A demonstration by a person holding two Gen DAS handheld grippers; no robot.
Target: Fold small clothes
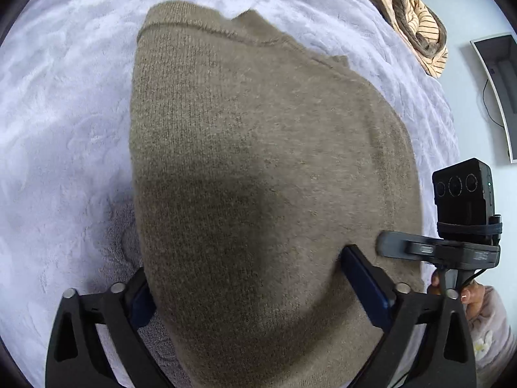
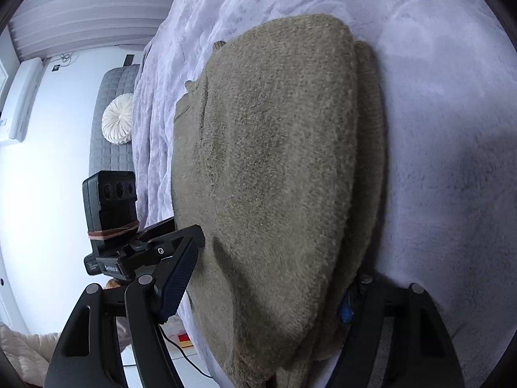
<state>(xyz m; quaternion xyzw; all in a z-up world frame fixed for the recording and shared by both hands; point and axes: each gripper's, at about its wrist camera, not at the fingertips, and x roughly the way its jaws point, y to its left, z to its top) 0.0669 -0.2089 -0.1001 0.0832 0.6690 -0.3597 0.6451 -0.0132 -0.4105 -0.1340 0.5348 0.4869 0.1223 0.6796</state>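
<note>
While the brown knit garment (image 1: 258, 168) lies folded on the lavender fleece bed cover (image 1: 64, 113), both hand-held grippers sit over its near end. In the left wrist view the left hand-held gripper (image 1: 258, 291) has its jaws spread wide, one blue-padded finger (image 1: 368, 284) resting on top of the knit toward its right side, the other finger (image 1: 139, 300) just off the garment's left edge on the cover. Fabric runs between the two fingers, but the pads do not clamp it.

In the right wrist view the right hand-held gripper (image 2: 261, 294) is about half open. Its left finger (image 2: 179, 278) stands clear of the garment's left edge, over the bed's side edge; the right finger (image 2: 347, 310) is mostly hidden against the stacked layers at the garment's right edge. Cannot tell whether that pad presses the cloth; no pinch is visible.

The garment (image 2: 274, 161) shows at least two layers, the lower ones peeking out along its right side. It stretches from the near side edge of the bed toward the middle.

A striped cloth (image 1: 416, 29) lies at the bed's far right corner in the left view. A grey quilted headboard (image 2: 111, 123) with a round white cushion (image 2: 118, 119) shows at the far end in the right view. Part of a person's hand (image 1: 471, 294) holds the other gripper's handle.
</note>
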